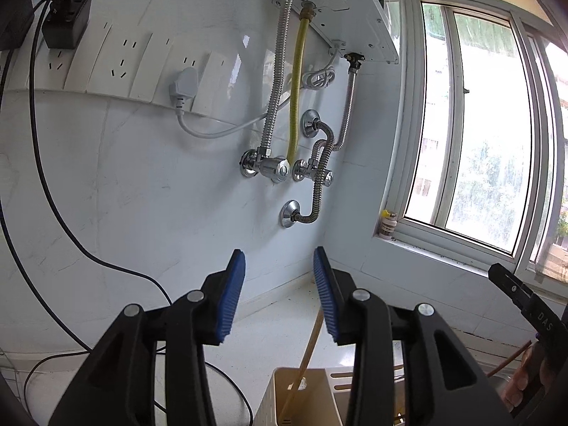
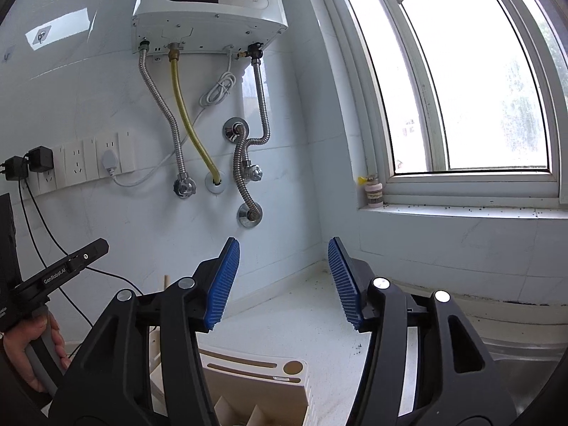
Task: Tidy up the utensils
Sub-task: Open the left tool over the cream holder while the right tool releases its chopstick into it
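Observation:
A beige utensil holder (image 1: 305, 397) stands on the white counter below my left gripper (image 1: 278, 294), which is open and empty above it. A thin wooden stick (image 1: 308, 351), like a chopstick, stands in the holder's compartment. In the right wrist view the same holder (image 2: 262, 387) shows its knife slots and a round hole, right under my right gripper (image 2: 282, 284), which is open and empty. The stick's tip (image 2: 165, 281) pokes up to the left. Each gripper shows at the edge of the other's view.
A tiled wall with a row of sockets (image 1: 117, 60), plugs and cables is ahead. A water heater (image 2: 209, 10) with metal hoses hangs above. A window (image 2: 461, 81) and sill with a small bottle (image 2: 372, 191) are at the right. A steel sink (image 2: 514, 358) lies at the lower right.

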The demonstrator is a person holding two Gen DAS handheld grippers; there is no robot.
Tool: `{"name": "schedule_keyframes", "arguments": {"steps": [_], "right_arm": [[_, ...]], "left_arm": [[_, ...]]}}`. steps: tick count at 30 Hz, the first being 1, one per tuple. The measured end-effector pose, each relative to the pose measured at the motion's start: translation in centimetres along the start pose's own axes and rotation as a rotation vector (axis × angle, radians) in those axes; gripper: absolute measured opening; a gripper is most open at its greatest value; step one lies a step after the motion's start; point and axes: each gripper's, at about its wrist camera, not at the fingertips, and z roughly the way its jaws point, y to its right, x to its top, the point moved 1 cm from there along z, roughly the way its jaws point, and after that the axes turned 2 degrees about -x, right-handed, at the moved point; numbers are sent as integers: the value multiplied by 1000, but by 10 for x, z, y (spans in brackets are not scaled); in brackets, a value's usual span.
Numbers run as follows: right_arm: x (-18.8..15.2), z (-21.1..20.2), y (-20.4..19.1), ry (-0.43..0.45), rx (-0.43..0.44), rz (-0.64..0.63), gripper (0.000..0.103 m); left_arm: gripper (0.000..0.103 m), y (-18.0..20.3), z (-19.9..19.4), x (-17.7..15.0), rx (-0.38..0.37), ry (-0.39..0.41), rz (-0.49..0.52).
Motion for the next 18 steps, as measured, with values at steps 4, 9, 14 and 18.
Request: {"name": "schedule_keyframes", "arguments": {"steps": [4, 9, 14, 18], "right_arm": [[11, -7, 5, 24, 7, 19, 50], [19, -13, 11, 42, 18, 31, 50], [28, -26, 9, 62, 50, 26, 50], [34, -39, -3, 78, 108, 20, 61]], "left_arm": [[39, 1, -10, 9, -5, 17, 0], [40, 0, -22, 17, 7, 24, -7], [54, 0, -41, 25, 26, 39, -5], [56, -2, -59, 27, 63, 34, -13]]}}
